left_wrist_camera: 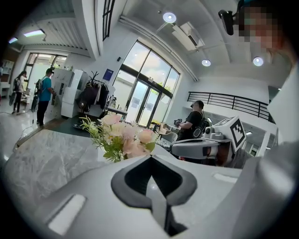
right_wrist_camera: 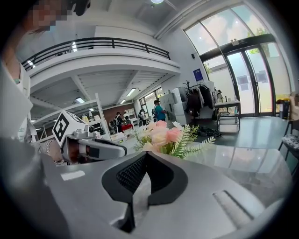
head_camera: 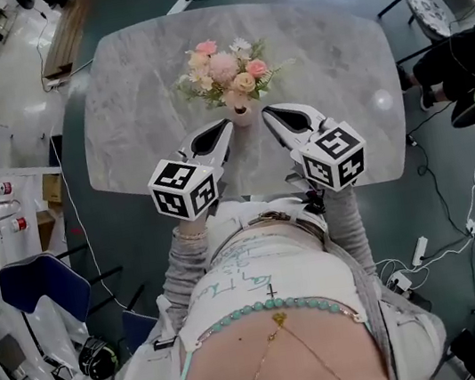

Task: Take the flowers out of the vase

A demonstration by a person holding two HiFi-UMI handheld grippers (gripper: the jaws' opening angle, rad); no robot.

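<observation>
Grey marble table [head_camera: 127, 95] with rounded corners; its near edge runs just under the two marker cubes, by the person's waist. A small pale vase [head_camera: 243, 114] stands upright about mid-table, a little toward the near edge. The flowers [head_camera: 227, 71] are in the vase: pink and cream blooms with green sprigs spreading wider than the vase.

Left gripper [head_camera: 226, 127] is just left of the vase, with the tip close to it. Contact can't be confirmed. Its own view shows the jaws closed tip to tip with nothing between them. The bouquet [left_wrist_camera: 124, 137] sits just past the tip.

Right gripper [head_camera: 267, 113] is just right of the vase, angled in toward it. Its jaws are pressed together and empty. The blooms [right_wrist_camera: 163, 135] rise right behind its tip. Each gripper view shows the other gripper across the bouquet.

Bare tabletop lies wide on both sides of the bouquet and beyond it to the far edge, and nothing else sits on the table.

Off the table, a blue chair [head_camera: 41, 285] is low left and cables [head_camera: 459, 220] trail on the floor at right. A seated person [head_camera: 454, 58] is past the right edge, well apart.
</observation>
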